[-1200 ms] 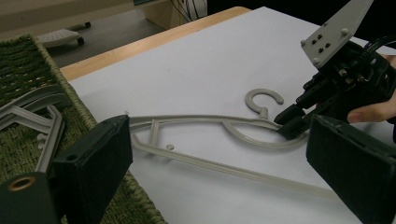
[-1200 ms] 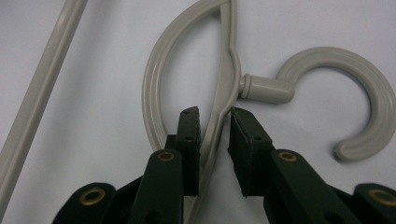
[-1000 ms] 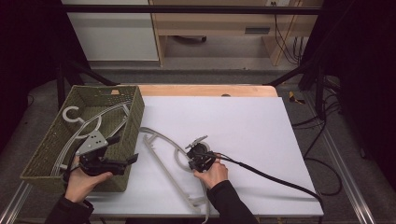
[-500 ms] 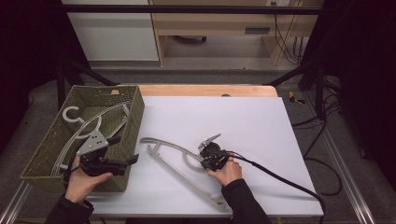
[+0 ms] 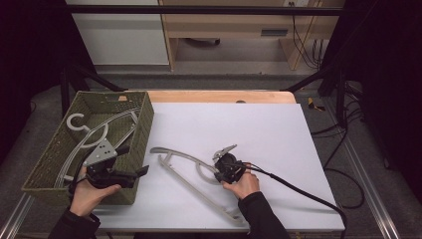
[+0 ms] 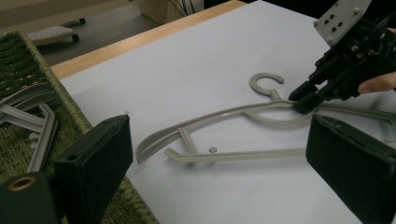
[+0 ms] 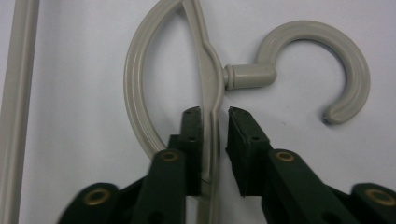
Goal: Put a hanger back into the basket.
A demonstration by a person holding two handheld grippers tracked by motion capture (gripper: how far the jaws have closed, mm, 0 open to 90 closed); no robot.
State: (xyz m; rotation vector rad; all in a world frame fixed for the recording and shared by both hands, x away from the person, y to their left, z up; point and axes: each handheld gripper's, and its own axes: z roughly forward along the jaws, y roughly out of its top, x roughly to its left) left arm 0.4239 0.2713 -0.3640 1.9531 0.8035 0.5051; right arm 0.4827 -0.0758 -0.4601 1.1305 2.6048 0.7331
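Grey plastic hanger (image 5: 191,174) lies flat on the white bench (image 5: 259,129), running diagonally from near the basket corner down toward the front edge. Hook curls near the middle of the sheet, just beside the right hand.

Right claw (image 5: 223,169) sits low over the hanger's neck, where the hook stem joins the arm. Right gripper view: the two black jaws straddle the thin centre rib (image 7: 211,107) just below the hook stem (image 7: 250,75). Left pad lies against the rib; a slim gap shows between the rib and the right pad. Jaws have just been opening a little, with the rib between them. Grip reads as loosened, not clamped. The round hook (image 7: 322,60) lies flat on the sheet beyond the jaw tips, its open end facing the camera side.

Left claw (image 5: 137,172) is held level at the front corner of the woven green basket (image 5: 50,159), pointing across the bench toward the hanger. Left gripper view: its jaws stand wide apart with nothing between them, released; the hanger (image 6: 219,126) and the right claw (image 6: 303,100) show in the gap farther off.

Basket stands on the left end of the bench, just beside the hanger's near tip. More grey hangers (image 5: 89,132) lie inside it, one hook up near the back wall.
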